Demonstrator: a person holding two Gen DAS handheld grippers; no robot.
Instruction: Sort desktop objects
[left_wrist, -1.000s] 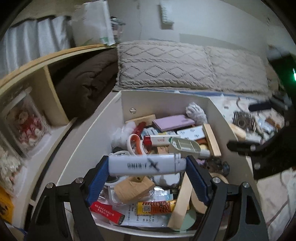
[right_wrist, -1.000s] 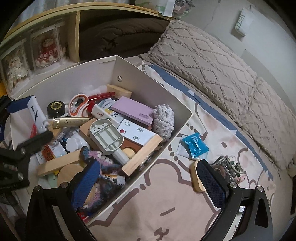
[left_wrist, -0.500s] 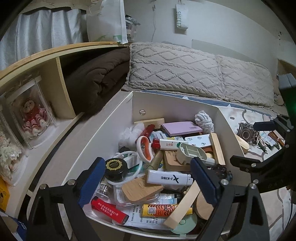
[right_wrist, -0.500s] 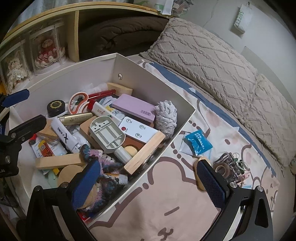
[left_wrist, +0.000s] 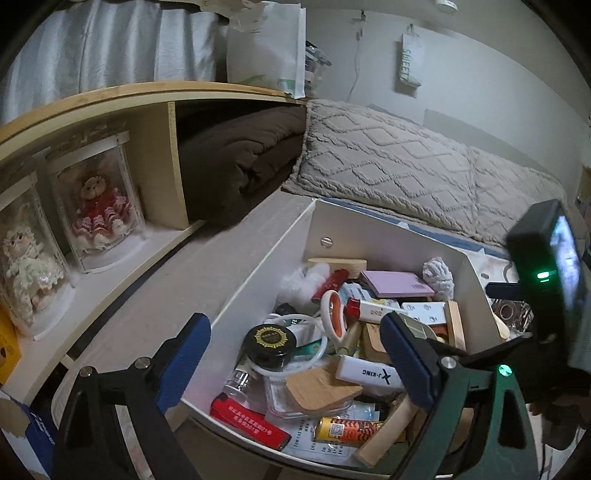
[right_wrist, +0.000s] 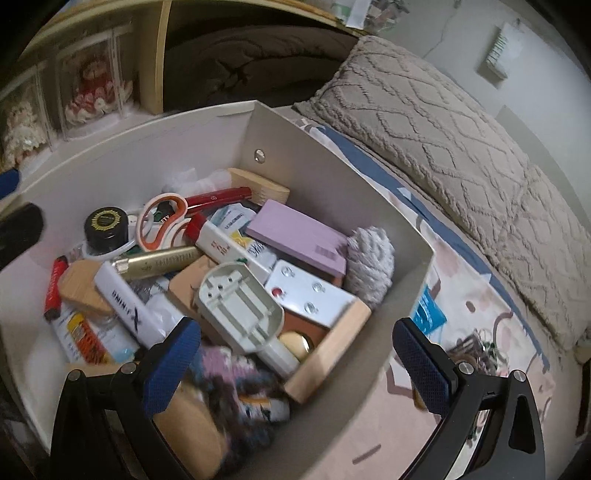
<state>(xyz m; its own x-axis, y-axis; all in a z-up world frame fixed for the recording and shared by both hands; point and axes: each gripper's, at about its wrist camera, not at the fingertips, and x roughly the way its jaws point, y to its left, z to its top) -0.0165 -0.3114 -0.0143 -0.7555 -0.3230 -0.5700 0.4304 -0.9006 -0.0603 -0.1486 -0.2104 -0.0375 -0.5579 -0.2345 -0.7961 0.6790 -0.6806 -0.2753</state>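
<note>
A white box (left_wrist: 373, 230) (right_wrist: 207, 129) on the bed is full of small items. The white J-KING tube (left_wrist: 367, 373) (right_wrist: 127, 308) lies loose on top of them, next to a black round jar (left_wrist: 271, 339) (right_wrist: 105, 221). My left gripper (left_wrist: 295, 362) is open and empty above the box's near left corner. My right gripper (right_wrist: 295, 365) is open and empty over the box's near right wall, above a grey plastic case (right_wrist: 240, 306) and a wooden stick (right_wrist: 328, 354). The right gripper's body also shows in the left wrist view (left_wrist: 546, 273).
Scissors (right_wrist: 162, 218), a purple pad (right_wrist: 299, 236) and a grey yarn ball (right_wrist: 369, 262) lie in the box. A blue packet (right_wrist: 428, 312) and hair ties (right_wrist: 476, 347) lie on the sheet to the right. Pillows (left_wrist: 406, 162) stand behind. A shelf with dolls (left_wrist: 99, 206) is at left.
My left gripper opened and dropped the white J-KING tube into the box, then pulled back and left. My right gripper moved closer over the box.
</note>
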